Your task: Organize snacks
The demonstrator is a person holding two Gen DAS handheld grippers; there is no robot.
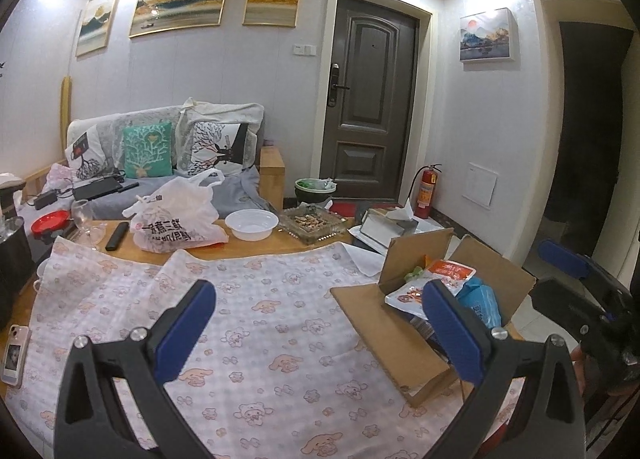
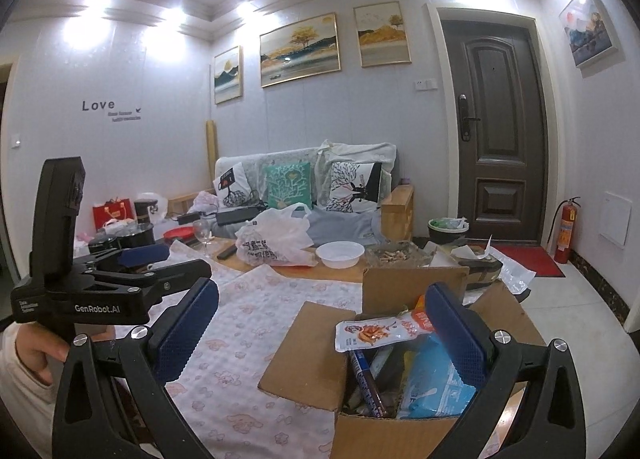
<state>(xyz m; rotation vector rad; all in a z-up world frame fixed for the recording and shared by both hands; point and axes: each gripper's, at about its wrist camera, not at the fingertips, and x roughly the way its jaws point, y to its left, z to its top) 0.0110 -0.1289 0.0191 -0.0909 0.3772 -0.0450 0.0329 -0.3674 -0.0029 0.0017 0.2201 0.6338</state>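
Pink-patterned cloth [image 1: 256, 299] covers the low table in front of me, in a lit living room with a grey sofa [image 2: 304, 195] and a dark door [image 1: 372, 95] behind it. My landmark is the open cardboard box [image 2: 320, 347] at the right end of the cloth. Inside it lies an orange and white snack packet [image 2: 380, 333] on top, with a blue packet [image 2: 432, 383] beneath and beside it and a dark wrapped stick [image 2: 366, 379] slanting down toward the box's near wall. My right gripper [image 2: 320, 335] hangs just above the box with its blue pads spread as wide as they go; the orange packet lies between them, touched by neither. My left gripper [image 1: 316, 329] hovers over the bare cloth just left of the box, fingers wide apart and holding nothing. Beyond the box, on the wooden table edge, sit a white bowl [image 1: 251, 223], a printed plastic bag [image 1: 176, 219] and a glass tray of nuts [image 1: 312, 221].
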